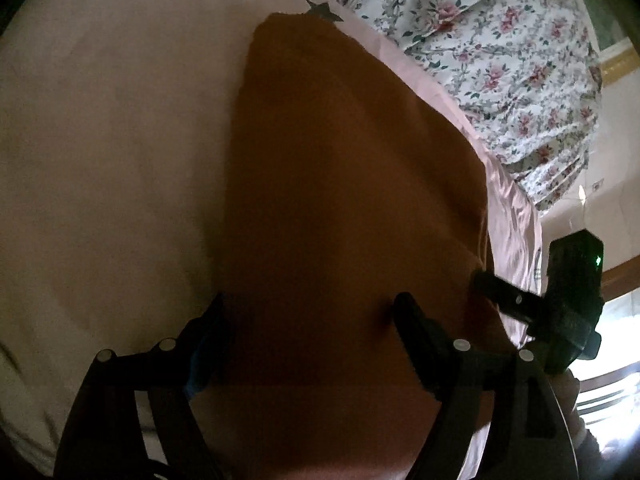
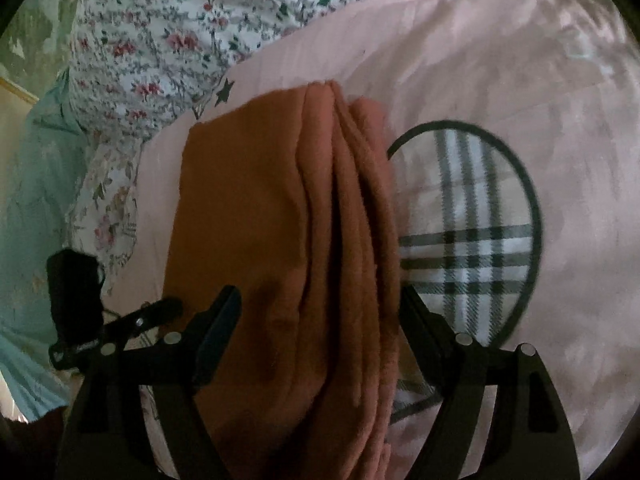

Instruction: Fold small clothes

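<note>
Both grippers angled steeply down over the bed, side by side.

Left gripper [image 1: 310, 316]: jaws spread wide, nothing clamped. The folded rust-orange garment [image 1: 340, 184] lies flat under it, running away from the camera between the two fingers. Left finger sits at the garment's left edge, right finger tip rests on or just above the cloth; cannot tell which.

Right gripper [image 2: 320, 312]: jaws also wide apart, released. The garment [image 2: 280, 208] lies between the fingers with its stacked fold edges on the right side, several layers visible.

Garment sits on the pink sheet [image 2: 500, 60], partly covering a plaid oval print [image 2: 472, 240]. Floral bedding [image 2: 180, 32] is bunched beyond it.

Each gripper shows at the edge of the other's view.
</note>
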Demonstrator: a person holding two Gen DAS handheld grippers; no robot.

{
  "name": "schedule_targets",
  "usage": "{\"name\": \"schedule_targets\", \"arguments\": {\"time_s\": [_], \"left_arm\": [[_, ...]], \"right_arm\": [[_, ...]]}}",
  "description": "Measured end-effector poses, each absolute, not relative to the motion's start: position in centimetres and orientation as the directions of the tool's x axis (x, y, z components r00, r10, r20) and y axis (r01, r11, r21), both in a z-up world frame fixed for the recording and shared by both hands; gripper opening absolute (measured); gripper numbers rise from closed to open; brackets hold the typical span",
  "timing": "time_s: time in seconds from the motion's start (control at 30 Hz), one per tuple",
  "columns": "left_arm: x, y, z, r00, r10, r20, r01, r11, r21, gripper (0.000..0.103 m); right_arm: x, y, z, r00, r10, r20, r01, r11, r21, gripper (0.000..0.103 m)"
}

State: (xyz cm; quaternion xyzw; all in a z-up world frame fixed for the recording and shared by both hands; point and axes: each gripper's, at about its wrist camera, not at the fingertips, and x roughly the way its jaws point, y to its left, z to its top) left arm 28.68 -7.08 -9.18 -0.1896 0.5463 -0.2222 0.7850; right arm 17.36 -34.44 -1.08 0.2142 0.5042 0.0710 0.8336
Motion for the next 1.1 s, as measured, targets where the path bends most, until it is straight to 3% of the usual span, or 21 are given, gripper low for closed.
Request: {"name": "schedule_targets", "arguments": {"time_s": [0.07,0.13,0.17,0.2,0.23,0.3,0.6,0.87,0.93,1.0,1.1], "left_arm": [[29.1,-7.4,-9.2,0.312,-0.557,-0.769,0.153,0.829,-0.538,0.081],[29.4,-7.8,-9.2,0.324,-0.549,-0.770,0.163,0.834,-0.527,0.071],[29.4,-8.0,-9.2,0.326,-0.548,-0.770,0.176,0.836,-0.520,0.056],[29.3,-8.0,-9.1,0.323,-0.561,-0.762,0.187,0.827,-0.530,0.043],[29.1,-7.7,-8.9,0.325,-0.569,-0.756,0.188,0.822,-0.538,0.037],[28.6,-6.7,-7.7,0.338,-0.604,-0.722,0.194,0.795,-0.575,0.025],[22.5,1.2,-0.7,0.442,-0.577,-0.687,0.238,0.814,-0.530,0.023],[19.6,10.9,-2.1,0.477,-0.485,-0.733,0.092,0.857,-0.508,0.024],[19.7,11.7,-3.8,0.453,-0.448,-0.771,0.046,0.875,-0.482,0.027],[19.6,12.4,-5.3,0.437,-0.420,-0.795,0.003,0.885,-0.466,0.037],[19.0,13.1,-5.8,0.446,-0.396,-0.803,-0.033,0.889,-0.456,0.047]], "right_arm": [[17.7,-34.6,-1.5,0.479,0.350,-0.805,0.095,0.891,0.444,0.080],[18.1,-34.6,-1.9,0.475,0.366,-0.801,0.093,0.884,0.459,0.077],[18.2,-34.6,-2.1,0.470,0.375,-0.799,0.094,0.879,0.467,0.069],[18.5,-34.6,-2.5,0.447,0.384,-0.808,0.104,0.875,0.473,0.047],[18.6,-34.5,-2.8,0.435,0.387,-0.813,0.115,0.871,0.477,0.035],[18.4,-34.4,-2.5,0.448,0.404,-0.798,0.126,0.855,0.503,0.029],[18.0,-26.3,0.2,0.438,0.541,-0.718,-0.034,0.808,0.589,0.026],[20.2,-16.6,-2.9,0.317,0.637,-0.702,-0.115,0.761,0.638,0.025],[20.7,-15.5,-4.1,0.297,0.612,-0.733,-0.109,0.785,0.610,0.025],[21.1,-15.0,-5.2,0.297,0.547,-0.783,-0.084,0.832,0.549,0.026],[21.2,-15.5,-5.4,0.304,0.527,-0.794,-0.047,0.840,0.540,0.038]]}}
